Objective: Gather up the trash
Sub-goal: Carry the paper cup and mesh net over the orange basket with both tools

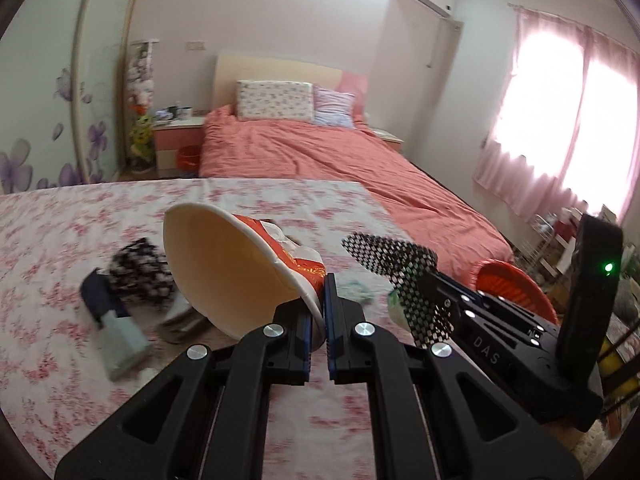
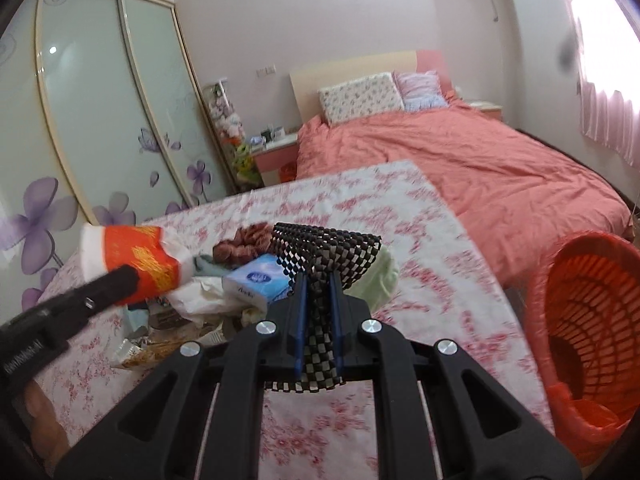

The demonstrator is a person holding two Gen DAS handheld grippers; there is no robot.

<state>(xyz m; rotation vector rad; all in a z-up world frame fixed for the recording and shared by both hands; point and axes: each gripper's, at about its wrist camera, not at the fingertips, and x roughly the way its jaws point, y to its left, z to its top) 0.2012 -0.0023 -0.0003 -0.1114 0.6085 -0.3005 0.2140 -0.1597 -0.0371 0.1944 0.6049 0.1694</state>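
My left gripper [image 1: 319, 304] is shut on the rim of a red and white paper cup [image 1: 224, 268], held tilted above the floral table; the cup also shows in the right wrist view [image 2: 132, 264]. My right gripper [image 2: 318, 300] is shut on a black and white checkered wrapper [image 2: 324, 256], which also shows in the left wrist view [image 1: 400, 272]. More trash lies on the table: a blue tissue pack [image 2: 256, 280], crumpled white paper [image 2: 200, 300], a brown wad [image 2: 244, 244], a green piece [image 2: 380, 276].
An orange plastic basket [image 2: 580, 320] stands off the table's right edge, also in the left wrist view [image 1: 516, 284]. The table has a pink floral cloth [image 2: 440, 280]. A bed with an orange cover [image 2: 480, 160] lies behind, a wardrobe [image 2: 100, 100] to the left.
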